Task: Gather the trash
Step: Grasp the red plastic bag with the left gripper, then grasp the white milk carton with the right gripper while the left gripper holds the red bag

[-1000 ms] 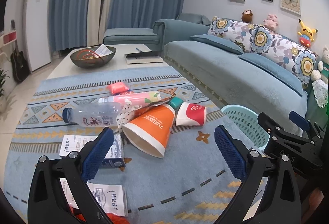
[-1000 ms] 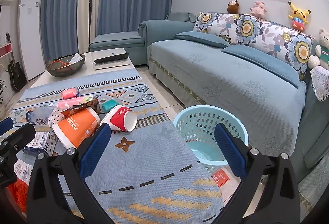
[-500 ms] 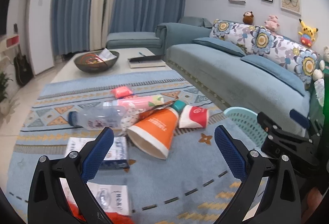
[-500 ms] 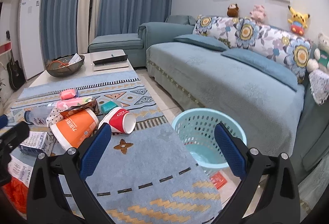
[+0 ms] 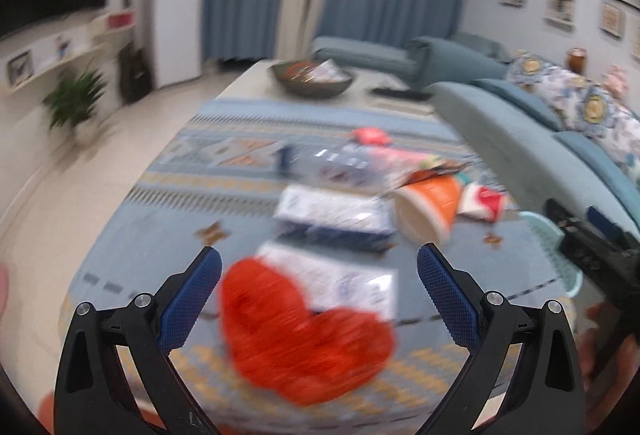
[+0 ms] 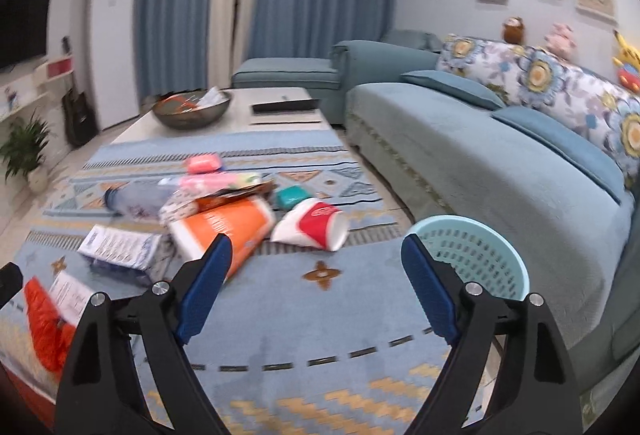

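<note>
Trash lies scattered on the blue patterned rug (image 6: 320,335). An orange paper cup (image 6: 228,231) and a red-and-white cup (image 6: 316,225) lie on their sides, with a clear bottle (image 6: 136,199), pink packets (image 6: 202,163) and a tissue pack (image 6: 120,247) nearby. A light-blue basket (image 6: 472,259) stands by the sofa. My right gripper (image 6: 316,247) hovers over bare rug before the cups, its jaws closing with nothing between them. My left gripper (image 5: 318,263) is open above a crumpled red wrapper (image 5: 296,335) and a white leaflet (image 5: 340,283); this view is blurred.
A low white table (image 6: 280,123) with a dark bowl (image 6: 192,111) stands beyond the rug. The teal sofa (image 6: 500,171) runs along the right. A potted plant (image 6: 24,151) and a guitar (image 6: 78,111) stand at the left wall.
The left gripper has swung left and nearer the red wrapper, which now shows between its fingers. The right gripper's jaws have narrowed and its view has turned left toward the cups.
</note>
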Action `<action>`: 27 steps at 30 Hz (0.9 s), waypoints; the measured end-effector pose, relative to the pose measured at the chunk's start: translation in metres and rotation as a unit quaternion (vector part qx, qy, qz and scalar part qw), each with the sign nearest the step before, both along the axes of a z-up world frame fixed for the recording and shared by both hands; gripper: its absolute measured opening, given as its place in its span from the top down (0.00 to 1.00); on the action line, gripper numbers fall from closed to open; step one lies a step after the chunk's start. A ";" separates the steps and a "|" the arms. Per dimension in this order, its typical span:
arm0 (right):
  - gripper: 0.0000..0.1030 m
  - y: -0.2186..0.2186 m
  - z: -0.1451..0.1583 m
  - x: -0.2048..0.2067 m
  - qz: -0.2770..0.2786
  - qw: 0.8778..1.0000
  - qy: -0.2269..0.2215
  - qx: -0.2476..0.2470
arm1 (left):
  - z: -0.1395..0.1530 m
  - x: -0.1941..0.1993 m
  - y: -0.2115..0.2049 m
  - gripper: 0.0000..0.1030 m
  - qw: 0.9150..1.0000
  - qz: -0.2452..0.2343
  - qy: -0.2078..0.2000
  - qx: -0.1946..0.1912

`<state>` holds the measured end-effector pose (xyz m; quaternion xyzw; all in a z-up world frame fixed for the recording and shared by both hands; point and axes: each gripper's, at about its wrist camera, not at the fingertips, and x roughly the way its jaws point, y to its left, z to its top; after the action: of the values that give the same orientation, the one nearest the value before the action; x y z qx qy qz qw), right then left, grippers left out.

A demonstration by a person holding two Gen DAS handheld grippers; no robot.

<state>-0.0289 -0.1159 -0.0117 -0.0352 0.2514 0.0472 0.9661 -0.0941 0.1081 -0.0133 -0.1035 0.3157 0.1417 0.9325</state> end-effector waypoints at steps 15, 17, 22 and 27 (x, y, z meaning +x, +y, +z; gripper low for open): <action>0.20 0.101 -0.020 -0.015 0.183 0.979 0.093 0.013 | -0.082 0.010 0.046 0.33 0.984 -0.006 0.104 -0.146; 0.20 0.109 -0.024 -0.012 0.200 0.974 0.106 0.016 | -0.085 0.011 0.048 0.42 0.983 -0.007 0.105 -0.153; 0.21 0.124 -0.039 -0.003 0.230 0.964 0.132 0.007 | -0.082 0.006 0.055 0.59 0.982 -0.010 0.101 -0.160; 0.20 0.140 -0.049 0.002 0.265 0.953 0.148 -0.027 | -0.063 -0.003 0.077 0.61 0.986 0.008 0.089 -0.142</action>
<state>-0.0269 0.0237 -0.0605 -0.1192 0.3743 0.2991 0.8696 -0.0975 0.1848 -0.0758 -0.2243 0.4133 0.1112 0.8755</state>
